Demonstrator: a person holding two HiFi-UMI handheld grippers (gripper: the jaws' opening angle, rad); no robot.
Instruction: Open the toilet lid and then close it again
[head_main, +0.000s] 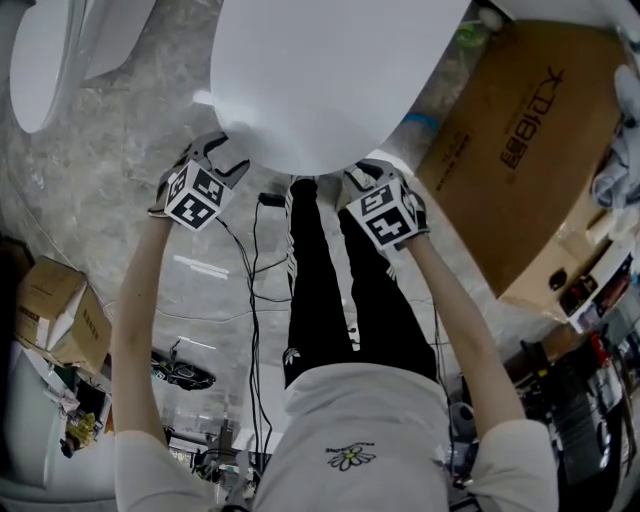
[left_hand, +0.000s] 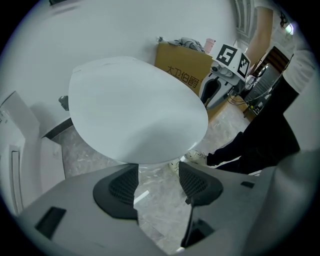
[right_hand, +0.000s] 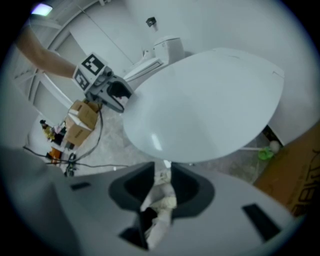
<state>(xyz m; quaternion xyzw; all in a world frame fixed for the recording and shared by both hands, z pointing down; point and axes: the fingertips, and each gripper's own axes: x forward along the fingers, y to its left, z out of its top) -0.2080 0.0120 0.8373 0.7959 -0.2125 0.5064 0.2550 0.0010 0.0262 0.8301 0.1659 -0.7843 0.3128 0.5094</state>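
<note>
Against the toilet lid (head_main: 335, 80), the left gripper (head_main: 222, 158) sits at the near-left rim and the right gripper (head_main: 365, 172) at the near-right rim, with the person's legs (head_main: 330, 290) just before it. A large cardboard box (head_main: 520, 150) stands to the lid's right and a second toilet (head_main: 45, 55) to its far left. A small box (head_main: 55, 305) and cables (head_main: 253, 290) lie nearer the person.

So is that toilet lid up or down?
Down, or nearly: in the head view the lid shows its broad top facing up, hiding the bowl. Fully seated? Cannot tell.
</note>
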